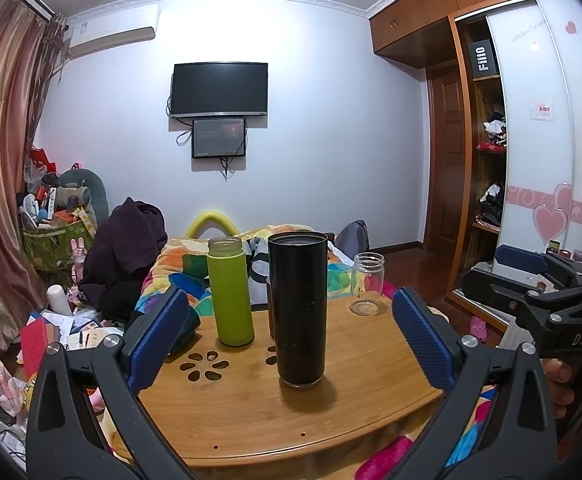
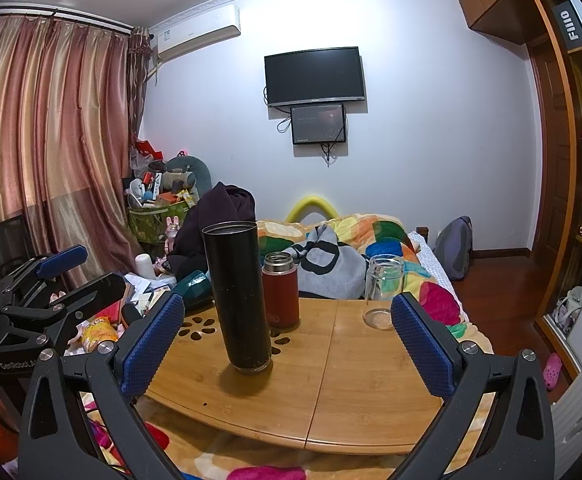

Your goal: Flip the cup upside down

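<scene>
Four vessels stand upright on a bamboo table (image 1: 355,412): a black cup (image 1: 299,308) nearest, a green bottle (image 1: 230,292), a red flask (image 2: 281,290) behind the cup, and a clear jar (image 1: 367,284) near the far right edge. Flower-shaped cutouts (image 1: 205,366) pierce the tabletop. The table rests on a bed with a patchwork quilt (image 2: 371,236). Behind are a wall TV (image 1: 219,89), an air conditioner (image 2: 199,30), pink curtains (image 2: 51,120) and a wardrobe (image 1: 487,132). Left gripper (image 1: 289,336) and right gripper (image 2: 287,344) hover with fingers spread wide, holding nothing.
</scene>
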### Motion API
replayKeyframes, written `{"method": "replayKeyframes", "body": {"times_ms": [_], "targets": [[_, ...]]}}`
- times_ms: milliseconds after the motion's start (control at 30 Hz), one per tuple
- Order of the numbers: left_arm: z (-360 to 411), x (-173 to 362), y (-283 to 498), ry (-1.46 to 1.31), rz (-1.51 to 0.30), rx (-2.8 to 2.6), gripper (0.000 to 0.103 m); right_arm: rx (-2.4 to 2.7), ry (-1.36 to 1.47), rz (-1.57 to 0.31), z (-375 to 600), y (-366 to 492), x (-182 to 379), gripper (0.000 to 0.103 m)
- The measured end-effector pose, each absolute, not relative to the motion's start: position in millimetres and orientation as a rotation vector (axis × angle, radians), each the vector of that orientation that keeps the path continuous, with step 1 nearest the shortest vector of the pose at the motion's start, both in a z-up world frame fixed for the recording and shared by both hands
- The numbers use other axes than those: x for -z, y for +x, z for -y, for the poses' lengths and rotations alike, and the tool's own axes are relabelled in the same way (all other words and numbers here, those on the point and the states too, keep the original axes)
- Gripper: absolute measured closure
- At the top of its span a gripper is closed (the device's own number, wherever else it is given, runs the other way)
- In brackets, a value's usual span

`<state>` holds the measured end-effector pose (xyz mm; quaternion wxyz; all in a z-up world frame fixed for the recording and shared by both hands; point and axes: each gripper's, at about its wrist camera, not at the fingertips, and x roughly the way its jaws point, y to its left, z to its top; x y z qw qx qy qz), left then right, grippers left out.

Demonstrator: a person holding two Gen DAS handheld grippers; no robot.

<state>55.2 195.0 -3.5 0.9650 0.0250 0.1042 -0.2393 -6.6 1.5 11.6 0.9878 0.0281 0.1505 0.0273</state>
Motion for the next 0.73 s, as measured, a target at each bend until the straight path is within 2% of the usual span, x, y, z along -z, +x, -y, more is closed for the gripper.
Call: {"method": "replayKeyframes", "body": {"times_ms": [733], "targets": [[-195.6,5.7,56.3,0.033,-0.225,0.502,0.0,-0.055,0.057,-0.307,-1.6,-3.6,-14.8,0.0]]}}
